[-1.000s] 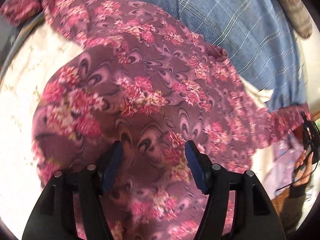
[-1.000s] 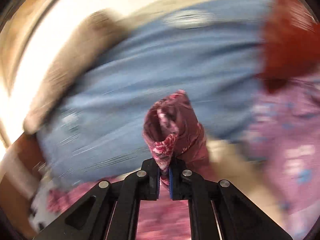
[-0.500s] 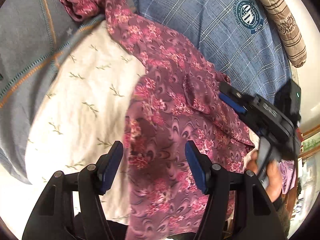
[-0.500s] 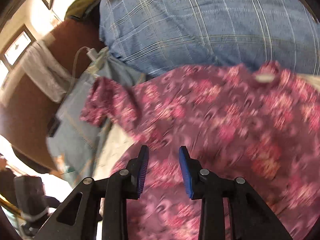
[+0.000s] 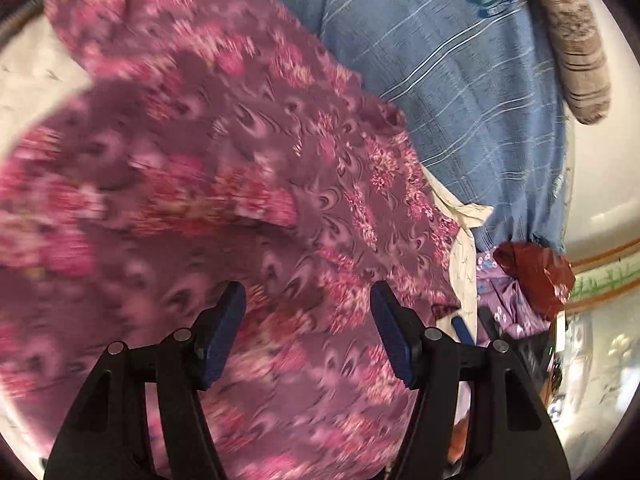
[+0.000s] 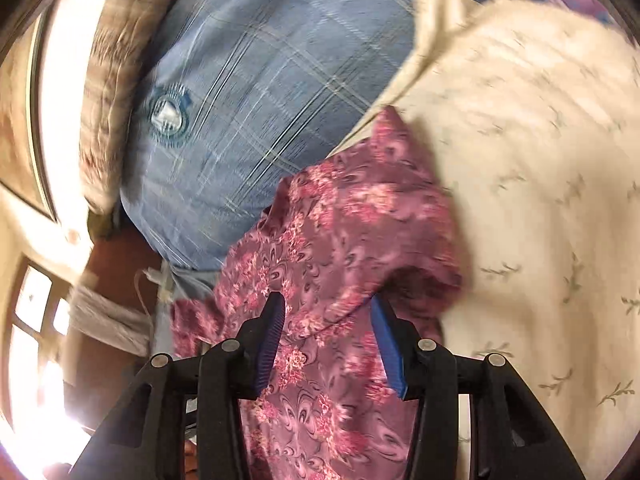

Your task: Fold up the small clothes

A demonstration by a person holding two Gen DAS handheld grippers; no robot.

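Maroon floral garment (image 5: pixel 248 184) spread over a cream sprigged cloth (image 6: pixel 532 168), just in front of a blue plaid pillow (image 5: pixel 460 80). Left gripper (image 5: pixel 308 332) poised above it, fingers (image 5: pixel 224 332) apart and gripping nothing. Right gripper (image 6: pixel 328 340) over a bunched edge of the same fabric, jaws opening, cloth lying loose between the fingers (image 6: pixel 272 336). Striped brown bolster (image 5: pixel 576 40) beyond the pillow; red bag (image 5: pixel 532 276) off to the right.
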